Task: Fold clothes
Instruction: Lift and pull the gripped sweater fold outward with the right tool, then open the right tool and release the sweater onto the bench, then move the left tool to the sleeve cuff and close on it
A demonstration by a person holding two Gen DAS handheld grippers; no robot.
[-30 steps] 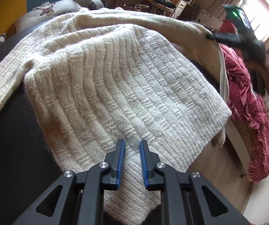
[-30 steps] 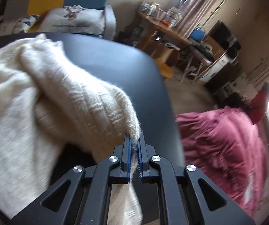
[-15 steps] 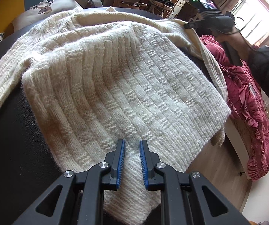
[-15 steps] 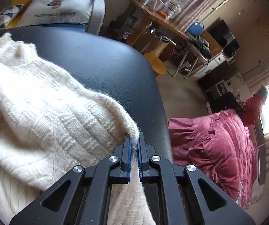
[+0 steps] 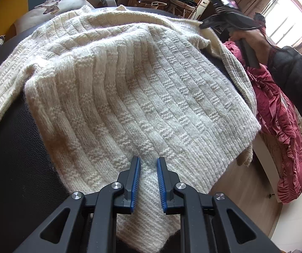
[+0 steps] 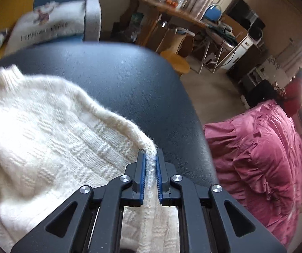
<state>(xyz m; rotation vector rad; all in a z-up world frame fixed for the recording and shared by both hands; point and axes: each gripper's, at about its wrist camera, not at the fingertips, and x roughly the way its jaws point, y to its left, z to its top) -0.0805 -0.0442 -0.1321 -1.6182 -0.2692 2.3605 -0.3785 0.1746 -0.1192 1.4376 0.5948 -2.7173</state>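
On the black table, one sweater: right gripper jaws opening, seemingly touching it; left gripper released.

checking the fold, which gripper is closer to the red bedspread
Right. The right gripper, jaws opening around the sweater edge, sits at the black table's side facing the red bedspread; the left gripper hovers farther away.

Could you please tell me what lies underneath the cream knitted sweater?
The sweater lies on a black padded surface, which shows bare beside it. Whatever else might sit beneath the knit is covered.
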